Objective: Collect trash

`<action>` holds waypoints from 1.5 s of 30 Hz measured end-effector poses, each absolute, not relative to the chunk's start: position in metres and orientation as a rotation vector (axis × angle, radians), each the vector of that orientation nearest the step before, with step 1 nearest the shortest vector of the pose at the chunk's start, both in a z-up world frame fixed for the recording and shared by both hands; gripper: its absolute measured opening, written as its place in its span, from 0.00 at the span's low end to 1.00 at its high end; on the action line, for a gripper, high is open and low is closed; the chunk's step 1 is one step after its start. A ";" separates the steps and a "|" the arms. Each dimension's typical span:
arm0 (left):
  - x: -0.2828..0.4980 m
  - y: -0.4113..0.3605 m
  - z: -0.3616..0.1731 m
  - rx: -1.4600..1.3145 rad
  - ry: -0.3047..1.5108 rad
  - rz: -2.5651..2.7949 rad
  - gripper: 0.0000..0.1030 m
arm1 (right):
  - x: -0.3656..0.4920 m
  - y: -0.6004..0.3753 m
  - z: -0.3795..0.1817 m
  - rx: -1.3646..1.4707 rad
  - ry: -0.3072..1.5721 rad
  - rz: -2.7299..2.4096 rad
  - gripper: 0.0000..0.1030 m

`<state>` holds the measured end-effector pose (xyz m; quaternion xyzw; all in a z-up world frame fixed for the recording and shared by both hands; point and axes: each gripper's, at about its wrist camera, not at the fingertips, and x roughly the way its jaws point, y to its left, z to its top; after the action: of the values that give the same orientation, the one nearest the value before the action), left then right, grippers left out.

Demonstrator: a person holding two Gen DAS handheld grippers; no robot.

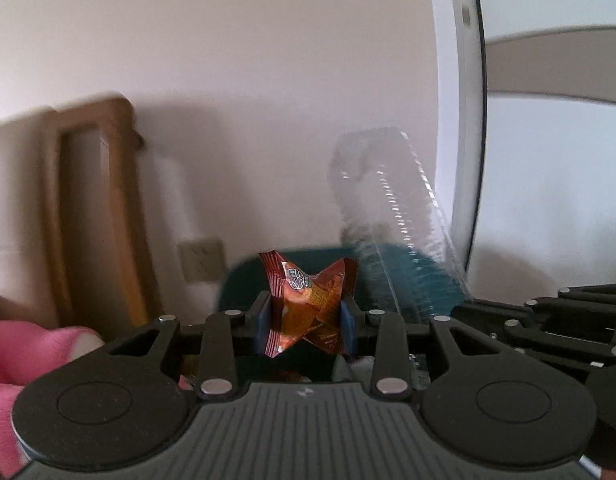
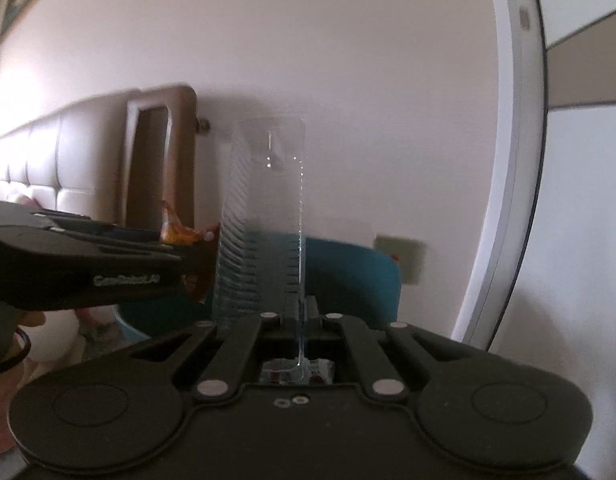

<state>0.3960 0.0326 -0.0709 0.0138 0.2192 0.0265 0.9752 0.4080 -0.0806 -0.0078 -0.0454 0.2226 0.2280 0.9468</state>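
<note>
My left gripper (image 1: 306,320) is shut on a crumpled orange-brown snack wrapper (image 1: 308,304), which is pinched between the blue pads (image 1: 262,324). A tall clear ribbed plastic package (image 2: 264,208) stands upright in my right gripper (image 2: 300,312), whose jaws are shut on its thin lower edge. Behind both sits a teal bin (image 2: 347,272). The left wrist view shows the bin (image 1: 244,284) just beyond the wrapper, the clear package (image 1: 391,208) to the right, and the right gripper (image 1: 467,312) at the right edge. In the right wrist view the left gripper (image 2: 176,250) and wrapper (image 2: 180,236) are at the left.
A brown wooden frame (image 1: 92,216) leans on the white wall at the left, beside a padded headboard (image 2: 48,160). A wall socket (image 1: 200,258) sits low on the wall. Pink cloth (image 1: 20,352) lies at lower left. A white door frame (image 1: 463,120) rises at right.
</note>
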 end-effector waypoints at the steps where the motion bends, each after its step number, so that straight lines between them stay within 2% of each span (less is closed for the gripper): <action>1: 0.409 0.033 -0.073 0.029 0.478 0.043 0.33 | 0.416 -0.078 -0.009 -0.095 0.486 0.461 0.00; 6: 0.456 0.037 -0.078 0.047 0.628 0.043 0.33 | 0.449 -0.067 -0.008 -0.119 0.618 0.426 0.00; 14: 0.488 0.056 -0.096 0.022 0.859 0.008 0.33 | 0.473 -0.052 -0.009 -0.143 0.795 0.414 0.01; 19: 0.495 0.051 -0.100 0.018 0.943 -0.004 0.33 | 0.484 -0.054 -0.002 -0.122 0.881 0.412 0.10; 23: 0.499 0.044 -0.096 0.015 0.982 -0.027 0.33 | 0.487 -0.061 0.008 -0.097 0.908 0.407 0.14; 26: 0.504 0.044 -0.093 0.016 1.010 -0.025 0.40 | 0.490 -0.065 0.015 -0.075 0.923 0.404 0.15; 28: 0.505 0.044 -0.090 0.017 1.017 -0.019 0.65 | 0.491 -0.065 0.017 -0.069 0.938 0.408 0.16; 29: 0.505 0.044 -0.088 0.017 1.014 -0.020 0.69 | 0.491 -0.065 0.019 -0.067 0.941 0.407 0.17; 31: 0.504 0.044 -0.083 0.012 1.006 -0.027 0.70 | 0.492 -0.067 0.020 -0.056 0.952 0.413 0.23; 34: 0.498 0.045 -0.074 0.008 1.006 -0.023 0.70 | 0.491 -0.070 0.026 -0.040 0.957 0.414 0.26; 45: 0.459 0.051 -0.021 -0.003 0.985 -0.040 0.70 | 0.462 -0.074 0.079 -0.001 0.930 0.448 0.33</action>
<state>0.4594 0.0508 -0.0214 -0.0016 0.4729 -0.0194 0.8809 0.4616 -0.0741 0.0787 -0.0003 0.4448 0.2143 0.8696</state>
